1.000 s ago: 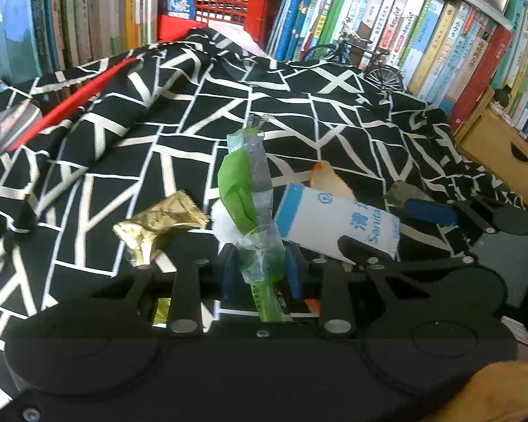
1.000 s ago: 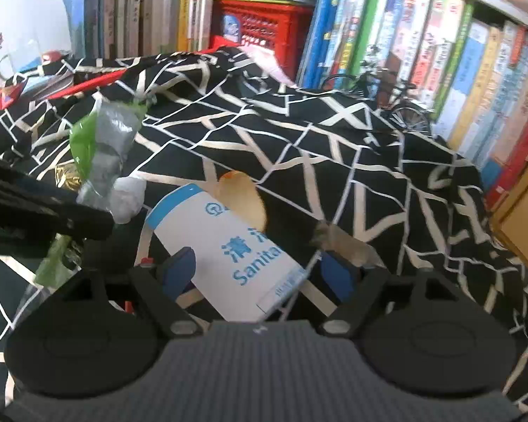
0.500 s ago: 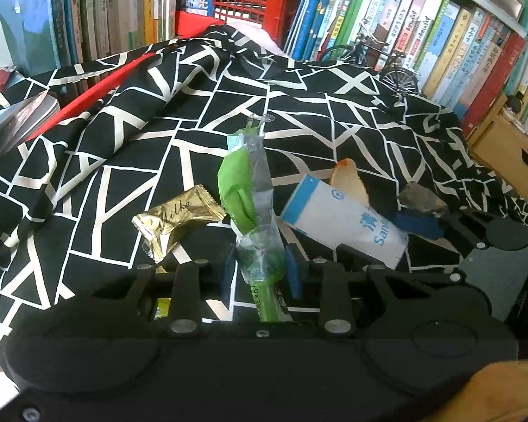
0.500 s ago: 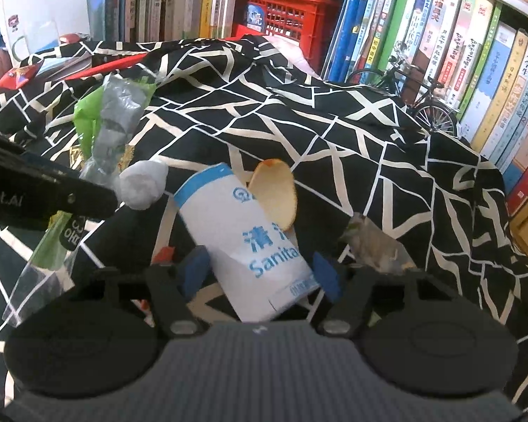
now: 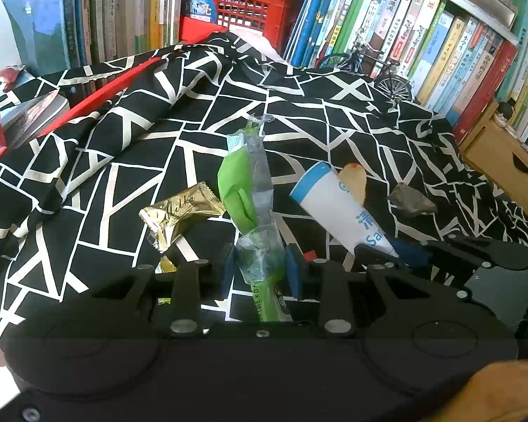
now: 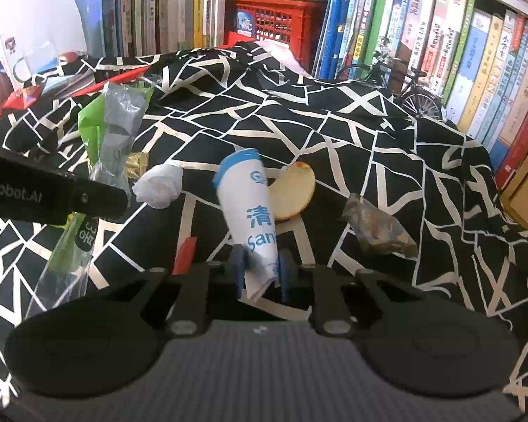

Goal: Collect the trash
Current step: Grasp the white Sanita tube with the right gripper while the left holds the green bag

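The right hand-held gripper (image 6: 260,270) has just been closing and now pinches the near end of the white, blue-capped paper wipes sachet (image 6: 251,211), whose long axis runs straight away over the black-and-white patterned cloth (image 6: 334,133). The left hand-held gripper (image 5: 262,270) grips a green-and-clear plastic wrapper (image 5: 250,190).

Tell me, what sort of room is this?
Probably a home study or reading corner: packed rows of books line the back, a model bicycle stands before them, and a black-and-white cloth covers the surface.
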The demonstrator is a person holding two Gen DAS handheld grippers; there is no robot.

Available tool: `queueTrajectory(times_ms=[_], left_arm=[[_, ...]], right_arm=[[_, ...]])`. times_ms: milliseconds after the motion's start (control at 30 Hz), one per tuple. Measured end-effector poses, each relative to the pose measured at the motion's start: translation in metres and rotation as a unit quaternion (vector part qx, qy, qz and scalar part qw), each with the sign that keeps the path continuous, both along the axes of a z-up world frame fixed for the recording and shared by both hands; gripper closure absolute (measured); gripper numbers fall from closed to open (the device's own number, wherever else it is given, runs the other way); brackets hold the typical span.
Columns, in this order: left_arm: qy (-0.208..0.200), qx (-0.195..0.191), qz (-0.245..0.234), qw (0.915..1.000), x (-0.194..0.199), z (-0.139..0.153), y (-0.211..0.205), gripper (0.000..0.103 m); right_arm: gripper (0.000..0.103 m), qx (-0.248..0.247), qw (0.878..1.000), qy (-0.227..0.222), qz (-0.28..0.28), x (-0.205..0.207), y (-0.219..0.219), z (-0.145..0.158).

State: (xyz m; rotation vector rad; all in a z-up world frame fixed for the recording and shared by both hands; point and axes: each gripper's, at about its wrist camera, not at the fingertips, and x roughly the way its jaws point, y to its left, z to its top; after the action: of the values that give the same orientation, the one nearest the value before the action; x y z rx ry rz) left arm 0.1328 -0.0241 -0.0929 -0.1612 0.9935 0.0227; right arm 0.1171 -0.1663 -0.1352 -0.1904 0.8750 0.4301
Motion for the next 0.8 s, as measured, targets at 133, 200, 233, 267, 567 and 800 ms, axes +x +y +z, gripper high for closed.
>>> queueTrajectory(times_ms=[133,200,233,267,567,800], left_arm=[[-0.004,-0.002,-0.003,1.0,-0.005,0.005,-0.002,0.074],[-0.007,-0.003,-0.005,1.0,-0.007,0.008,-0.003,0.074],[-0.008,-0.004,-0.006,0.9999,-0.009,0.01,-0.004,0.074],[-0.009,-0.004,-0.008,0.9999,-0.01,0.011,-0.005,0.074],[-0.014,-0.003,-0.023,0.9996,-0.026,0.02,-0.015,0.074],[-0.017,-0.002,-0.042,0.999,-0.045,0.026,-0.022,0.074]], right_arm=[[0.083,0.009,1.0,0.001,-0.01,-0.005,-0.003,0.008],[0.084,0.01,1.0,-0.001,-0.015,-0.008,-0.004,0.012],[0.084,0.012,1.0,-0.001,-0.018,-0.01,-0.006,0.014],[0.084,0.014,1.0,0.0,-0.023,-0.011,-0.007,0.016],[0.084,0.019,0.998,-0.006,-0.063,-0.03,-0.025,0.031],[0.084,0.017,0.995,-0.013,-0.102,-0.053,-0.04,0.042]])
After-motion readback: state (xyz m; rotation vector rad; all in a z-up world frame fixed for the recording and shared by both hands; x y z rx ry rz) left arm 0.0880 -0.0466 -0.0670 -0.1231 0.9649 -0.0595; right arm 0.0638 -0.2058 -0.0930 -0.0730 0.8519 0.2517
